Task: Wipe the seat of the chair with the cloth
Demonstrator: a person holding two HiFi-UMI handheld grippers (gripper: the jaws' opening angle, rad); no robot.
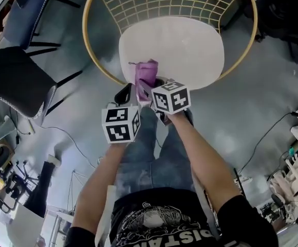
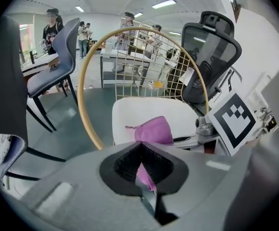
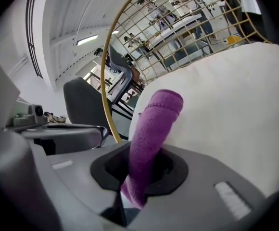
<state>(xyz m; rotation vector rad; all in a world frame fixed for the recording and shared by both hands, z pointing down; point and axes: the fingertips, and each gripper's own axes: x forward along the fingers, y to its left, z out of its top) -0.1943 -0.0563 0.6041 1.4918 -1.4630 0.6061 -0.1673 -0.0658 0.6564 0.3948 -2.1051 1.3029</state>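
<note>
The chair has a white cushioned seat [image 1: 185, 48] inside a gold wire frame [image 1: 90, 40]. A purple cloth [image 1: 146, 73] is held up over the seat's front edge, between both grippers. My left gripper [image 1: 127, 93] is shut on the cloth's lower corner, and the cloth [image 2: 154, 130] rises out of the left gripper [image 2: 142, 171]. My right gripper [image 1: 150, 90] is shut on the cloth too; the cloth [image 3: 154, 124] stands as a rolled strip out of the right gripper [image 3: 138, 179], against the white seat [image 3: 235, 109].
A blue chair [image 1: 28, 9] and a black chair seat [image 1: 15, 78] stand to the left. A black office chair [image 2: 211, 47] is behind the wire chair at right. Cables [image 1: 67, 138] run on the grey floor, and equipment [image 1: 293, 174] sits at far right. People stand far behind.
</note>
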